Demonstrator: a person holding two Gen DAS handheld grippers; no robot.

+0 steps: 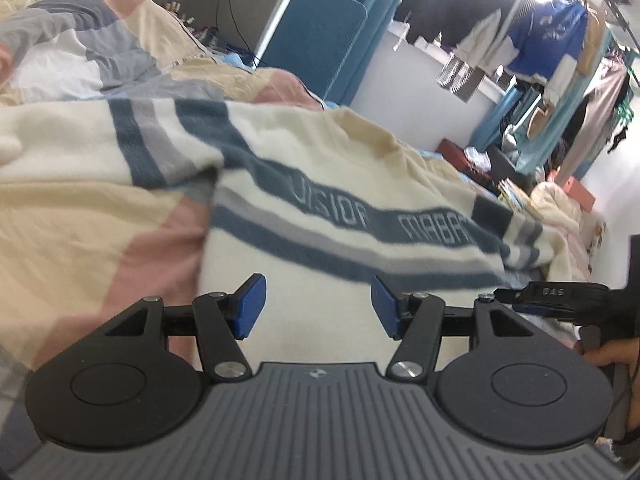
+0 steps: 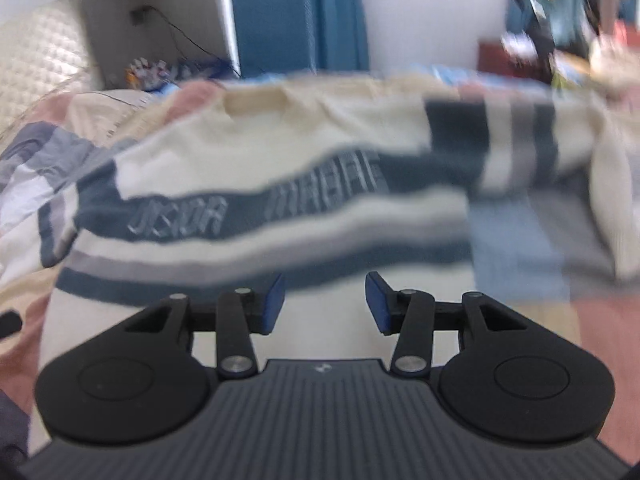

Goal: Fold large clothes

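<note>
A cream knit sweater with blue and grey stripes and lettering lies spread on the bed, its sleeves folded in over the sides. It also fills the right wrist view, which is blurred. My left gripper is open and empty, hovering over the sweater's lower body. My right gripper is open and empty too, just above the sweater's lower part. The right gripper's black body shows at the right edge of the left wrist view.
The bed cover is patchwork in pink, cream, grey and blue. A blue padded panel stands behind the bed. Hanging clothes and clutter fill the far right. A quilted headboard is at the left.
</note>
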